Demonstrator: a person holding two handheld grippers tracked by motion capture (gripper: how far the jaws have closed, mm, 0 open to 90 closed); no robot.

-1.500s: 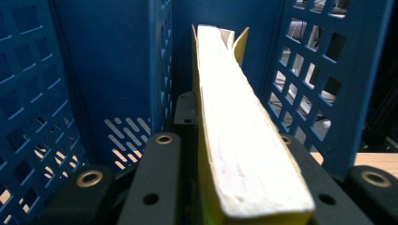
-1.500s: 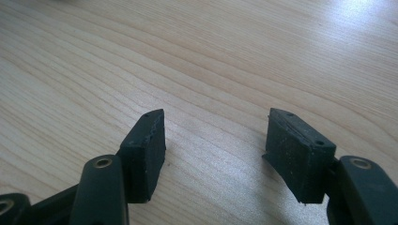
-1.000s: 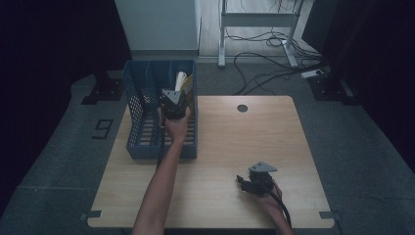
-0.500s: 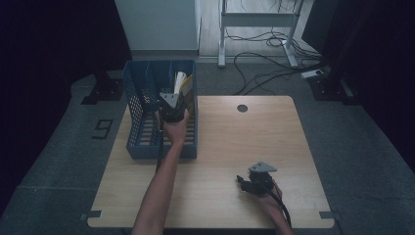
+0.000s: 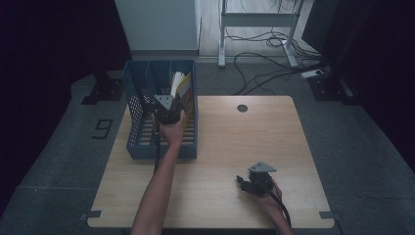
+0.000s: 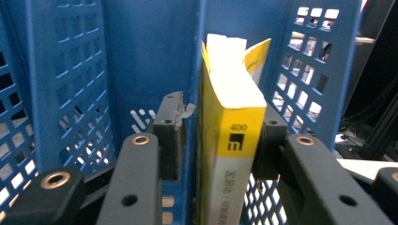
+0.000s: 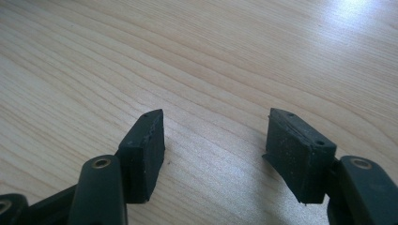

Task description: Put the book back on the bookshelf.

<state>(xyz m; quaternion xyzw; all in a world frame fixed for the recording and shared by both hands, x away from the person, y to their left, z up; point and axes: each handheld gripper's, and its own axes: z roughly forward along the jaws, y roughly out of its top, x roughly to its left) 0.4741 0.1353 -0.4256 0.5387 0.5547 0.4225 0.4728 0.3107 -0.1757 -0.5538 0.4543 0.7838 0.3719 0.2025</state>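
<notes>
Down front on the pale wooden tabletop: right tool, resting low near the front edge, jaws spread wide, nothing but bare wood grain between them. Farther back, left tool reaching into the blue perforated plastic file rack at the tabletop's back left. Jaws just been easing apart, straddling the yellow paperback book and a blue divider; left pad clear of the book, right pad right at its cover, contact hard to call. Book upright in the rack's right-hand compartment, spine facing the tool.
</notes>
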